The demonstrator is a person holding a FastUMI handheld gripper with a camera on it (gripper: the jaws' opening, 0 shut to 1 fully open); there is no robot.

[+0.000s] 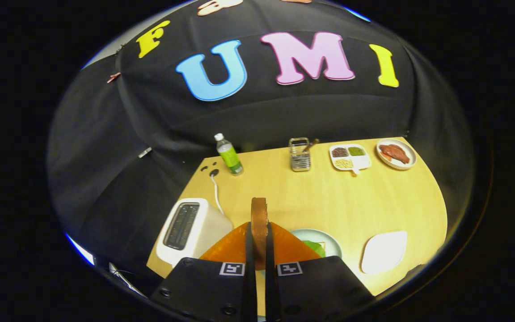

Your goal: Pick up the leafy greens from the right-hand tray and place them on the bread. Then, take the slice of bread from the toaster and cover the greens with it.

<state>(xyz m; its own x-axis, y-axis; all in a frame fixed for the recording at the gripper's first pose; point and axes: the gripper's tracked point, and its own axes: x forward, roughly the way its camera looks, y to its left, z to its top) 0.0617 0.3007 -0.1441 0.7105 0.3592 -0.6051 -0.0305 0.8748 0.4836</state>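
My gripper point(259, 243) is shut on a slice of bread point(259, 219), held upright on its edge between the orange fingers point(233, 248), its brown crust sticking up past the tips. Just beyond the right finger sits a pale round plate point(324, 239) with leafy greens point(313, 246) and a corner of bread under them, partly hidden by the finger. The white toaster point(190, 228) stands left of the fingers, its slots dark. A white tray point(383, 251) lies to the right of the plate, bare.
Along the table's far edge stand a green-labelled bottle point(230, 154), a metal utensil holder point(300, 155), a divided dish of beans point(349, 157) and a plate of meat point(396, 153). A white cable point(216, 192) runs from the toaster to a socket.
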